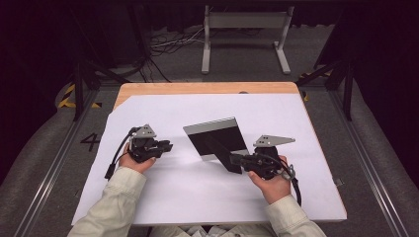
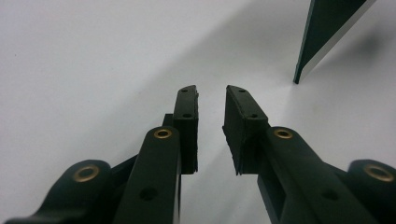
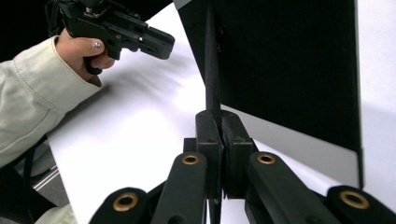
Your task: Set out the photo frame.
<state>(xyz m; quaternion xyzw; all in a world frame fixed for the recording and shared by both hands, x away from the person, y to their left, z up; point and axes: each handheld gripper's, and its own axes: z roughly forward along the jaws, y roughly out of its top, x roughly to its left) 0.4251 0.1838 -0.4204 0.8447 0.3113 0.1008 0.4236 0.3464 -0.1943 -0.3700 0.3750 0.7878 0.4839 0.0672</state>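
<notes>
**Right tongs pinched the frame's back prop, left tongs waited alongside**

The black picture frame [image 1: 217,139] sat near the middle of the white sheet [image 1: 163,197] covering the tabletop [image 1: 197,88], tilted with its back towards the person. The right tongs [image 1: 236,159] were clamped tight on the thin black prop [image 3: 211,70] that stuck out of the frame's back; in the right gripper view the pads met on that strip with no gap to spare, and the prop ran straight away from the jaws, up the dark back panel.

Over on the other side, the left tongs [image 1: 168,146] stood partly open with nothing between them, pointing across the sheet at the frame. From the left gripper view the frame's near edge [image 2: 327,37] lay ahead and off to the right, well apart from the pads [image 2: 187,121].

So the right hand [image 1: 269,182] had the job, and the left was the spare. The prop's long axis lined up with the right jaws, so any swing of it would likely turn about the frame's back. Bare sheet lay all round the frame, and the tabletop's edges were well away on every side.
</notes>
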